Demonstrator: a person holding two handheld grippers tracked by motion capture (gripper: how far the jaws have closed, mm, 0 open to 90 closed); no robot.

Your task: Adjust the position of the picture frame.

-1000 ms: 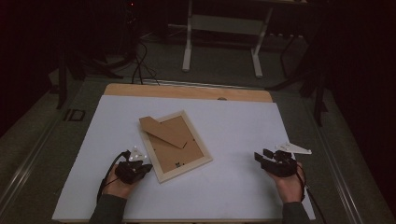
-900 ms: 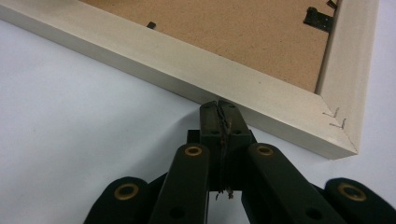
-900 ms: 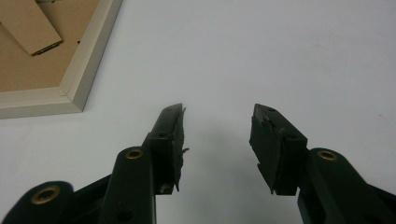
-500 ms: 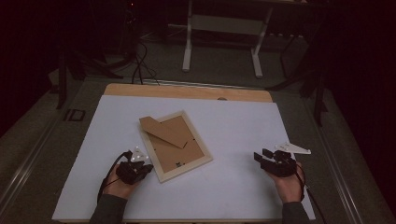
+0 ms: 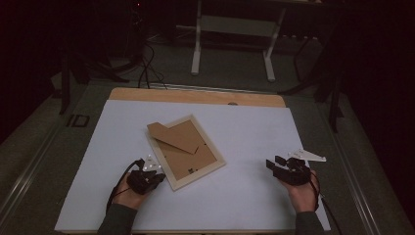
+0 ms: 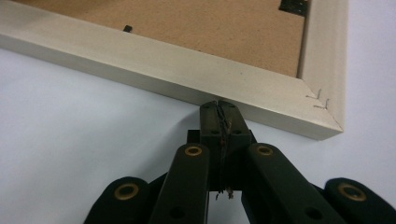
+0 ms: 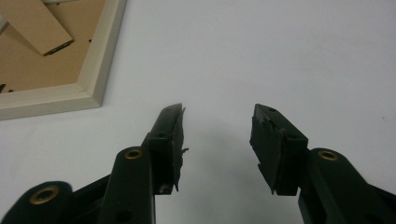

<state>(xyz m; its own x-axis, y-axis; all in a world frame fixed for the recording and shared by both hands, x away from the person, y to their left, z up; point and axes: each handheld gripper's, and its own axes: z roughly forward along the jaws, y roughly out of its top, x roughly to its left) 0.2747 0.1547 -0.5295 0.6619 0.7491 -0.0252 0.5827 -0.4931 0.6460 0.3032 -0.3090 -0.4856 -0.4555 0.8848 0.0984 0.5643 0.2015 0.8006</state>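
Two claws: low over the white table (image 5: 235, 132)
Left claw (image 6: 219, 108): jaws pressed together, empty, tips at the frame (image 6: 187, 77) edge
Right claw (image 7: 217, 128): jaws spread wide, empty, far right of the frame

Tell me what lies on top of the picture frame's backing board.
A folded-out brown cardboard stand flap lies across the upper part of the picture frame, which rests face down on the white table. Whatever is beneath the backing is hidden.

L tongs (image 6: 218, 106) closed, R tongs (image 7: 218, 122) apart
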